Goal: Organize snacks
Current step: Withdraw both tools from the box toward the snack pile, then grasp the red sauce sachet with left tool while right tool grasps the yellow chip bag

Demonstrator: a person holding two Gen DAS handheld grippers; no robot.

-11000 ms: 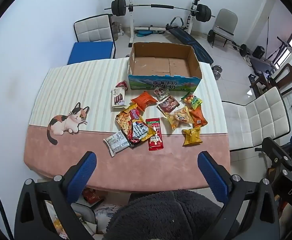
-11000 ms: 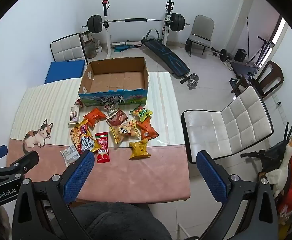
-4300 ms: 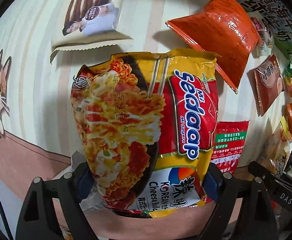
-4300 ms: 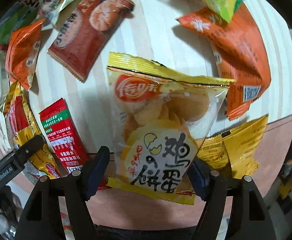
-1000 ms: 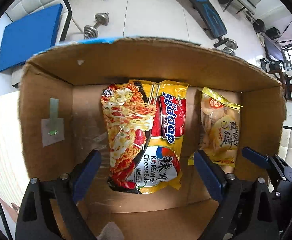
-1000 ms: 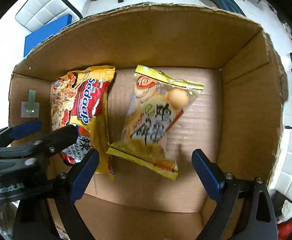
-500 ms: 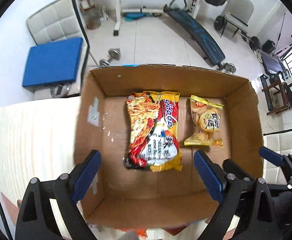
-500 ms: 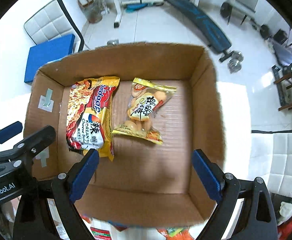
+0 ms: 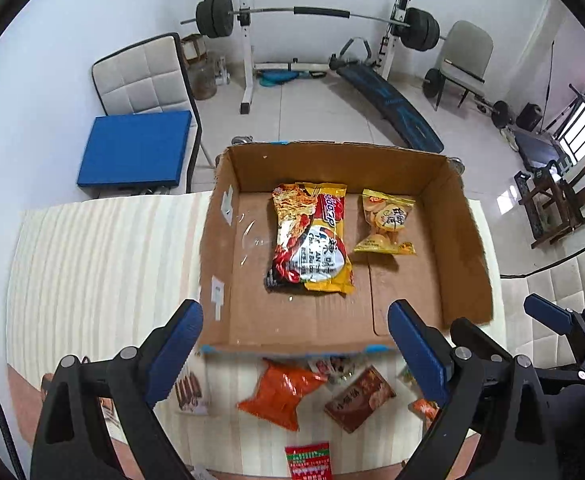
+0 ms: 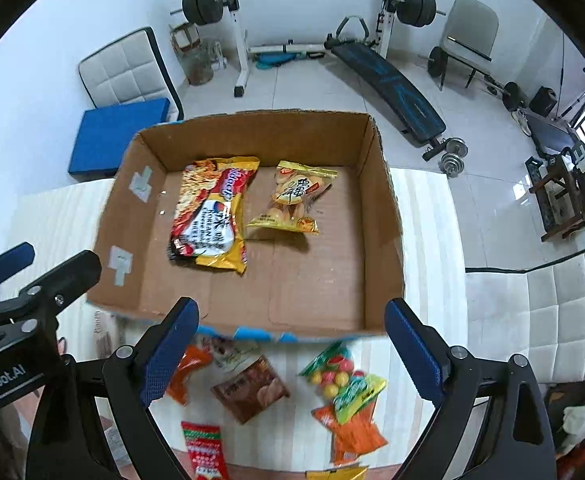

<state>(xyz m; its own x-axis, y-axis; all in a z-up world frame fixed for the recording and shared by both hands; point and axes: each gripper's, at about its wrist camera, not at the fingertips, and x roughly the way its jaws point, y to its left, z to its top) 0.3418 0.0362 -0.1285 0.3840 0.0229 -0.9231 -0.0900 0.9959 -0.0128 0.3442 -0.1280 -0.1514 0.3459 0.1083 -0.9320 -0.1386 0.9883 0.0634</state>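
An open cardboard box (image 9: 468,240) (image 10: 384,208) stands on the table. Inside lie a yellow-red noodle pack (image 9: 310,236) (image 10: 210,212) and a yellow biscuit bag (image 9: 386,222) (image 10: 292,198), side by side. My left gripper (image 9: 294,346) is open and empty, above the box's near wall. My right gripper (image 10: 290,344) is open and empty, also above the near wall. In front of the box lie an orange bag (image 9: 280,398) (image 10: 184,372), a brown packet (image 9: 358,398) (image 10: 252,392), a red sachet (image 9: 308,460) (image 10: 204,454) and a candy bag (image 10: 344,384).
The table has a striped cloth (image 9: 92,260) with a pink front band. A chocolate-bar pack (image 9: 190,394) lies left of the orange bag. White chairs (image 10: 552,312) stand to the right and behind. A barbell rack (image 9: 312,12) and bench stand on the floor beyond.
Both grippers have pulled back and up from inside the box. The noodle pack and biscuit bag stay on the box floor. The loose snacks in front of the box have come into view.
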